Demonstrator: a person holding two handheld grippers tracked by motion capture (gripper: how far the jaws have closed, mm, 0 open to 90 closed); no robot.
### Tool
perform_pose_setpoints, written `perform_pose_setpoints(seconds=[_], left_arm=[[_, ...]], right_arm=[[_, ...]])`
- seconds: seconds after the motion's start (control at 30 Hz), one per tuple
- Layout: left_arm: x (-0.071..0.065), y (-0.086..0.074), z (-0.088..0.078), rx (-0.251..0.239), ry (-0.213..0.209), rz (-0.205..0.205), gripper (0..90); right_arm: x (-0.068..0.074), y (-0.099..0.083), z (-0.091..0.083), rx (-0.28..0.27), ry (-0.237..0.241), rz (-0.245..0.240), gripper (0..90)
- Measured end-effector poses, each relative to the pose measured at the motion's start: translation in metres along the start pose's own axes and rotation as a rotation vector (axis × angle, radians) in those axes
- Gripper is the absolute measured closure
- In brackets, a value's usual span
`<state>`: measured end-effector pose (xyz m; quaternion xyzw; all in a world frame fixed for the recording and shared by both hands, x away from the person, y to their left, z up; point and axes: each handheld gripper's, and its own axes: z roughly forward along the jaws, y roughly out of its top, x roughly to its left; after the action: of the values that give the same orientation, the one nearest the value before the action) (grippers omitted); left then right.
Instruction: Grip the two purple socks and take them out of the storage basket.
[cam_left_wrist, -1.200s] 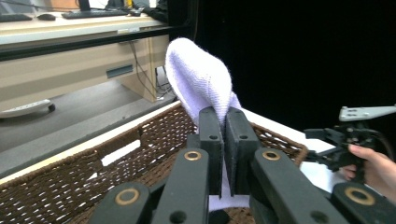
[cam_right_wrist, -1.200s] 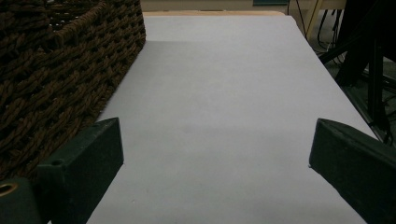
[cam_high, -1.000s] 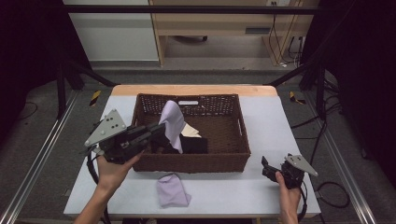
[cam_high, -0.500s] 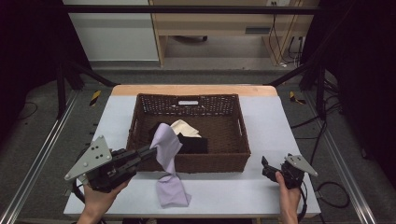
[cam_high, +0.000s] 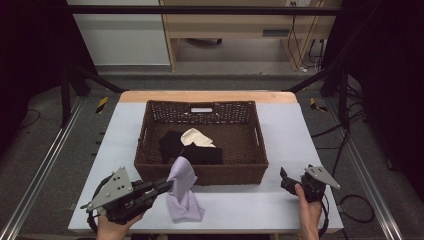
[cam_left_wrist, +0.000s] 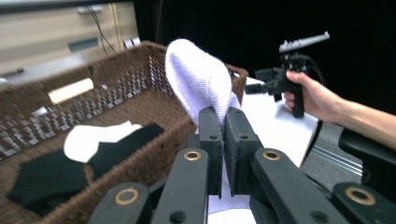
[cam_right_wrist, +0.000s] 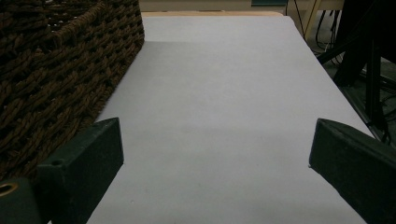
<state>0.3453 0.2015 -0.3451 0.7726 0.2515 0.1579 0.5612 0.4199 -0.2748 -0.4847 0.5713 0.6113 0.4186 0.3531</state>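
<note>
A soft pale-lilac knitted cloth (cam_high: 183, 192) hangs pinched in the closed left tongs (cam_high: 167, 185), draping onto the white bench (cam_high: 240, 210) just before the brown woven wicker basket (cam_high: 250, 167). The left gripper view shows its ribbed weave. The right tongs (cam_high: 283, 180) gape wide, empty, above bare bench.

High view: above near table edge, facing forward and down on white table (cam_high: 300, 130); left gripper view: close, looking along jaws into brown woven wicker basket (cam_left_wrist: 116, 84); right gripper view: low, near tabletop, skimming basket's side; basket shared by all.
</note>
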Motion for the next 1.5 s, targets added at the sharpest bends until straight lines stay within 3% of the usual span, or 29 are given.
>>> perform_pose_setpoints(seconds=[0.17, 0.43, 0.63, 0.9, 1.0, 1.13, 1.33, 1.5], left_arm=[[-0.003, -0.014, 0.014, 0.052, -0.025, -0.01, 85.7], [-0.003, -0.039, 0.037, 0.154, -0.027, -0.02, 85.7], [0.005, -0.057, 0.049, 0.22, -0.01, -0.048, 85.6], [0.017, -0.075, 0.058, 0.308, 0.055, -0.066, 85.0], [0.021, -0.079, 0.059, 0.322, 0.067, -0.088, 83.0], [0.025, -0.081, 0.057, 0.326, 0.078, -0.109, 73.9], [0.029, -0.081, 0.047, 0.308, 0.141, -0.122, 56.8], [0.04, -0.085, 0.035, 0.292, 0.201, -0.151, 48.2]], right_arm=[[0.0, 0.0, 0.0, -0.001, -0.001, -0.001, 3.5], [0.0, 0.0, -0.001, -0.004, -0.002, 0.0, 3.5], [0.0, 0.0, -0.001, -0.006, -0.003, -0.001, 3.5], [0.0, 0.0, -0.001, -0.008, -0.003, -0.002, 3.5], [0.0, 0.0, -0.001, -0.009, -0.003, -0.002, 3.5], [0.0, 0.0, -0.001, -0.008, -0.004, -0.003, 3.4], [0.0, 0.0, -0.001, -0.009, -0.003, 0.0, 3.5], [0.0, 0.0, -0.001, -0.008, -0.001, 0.002, 3.5]])
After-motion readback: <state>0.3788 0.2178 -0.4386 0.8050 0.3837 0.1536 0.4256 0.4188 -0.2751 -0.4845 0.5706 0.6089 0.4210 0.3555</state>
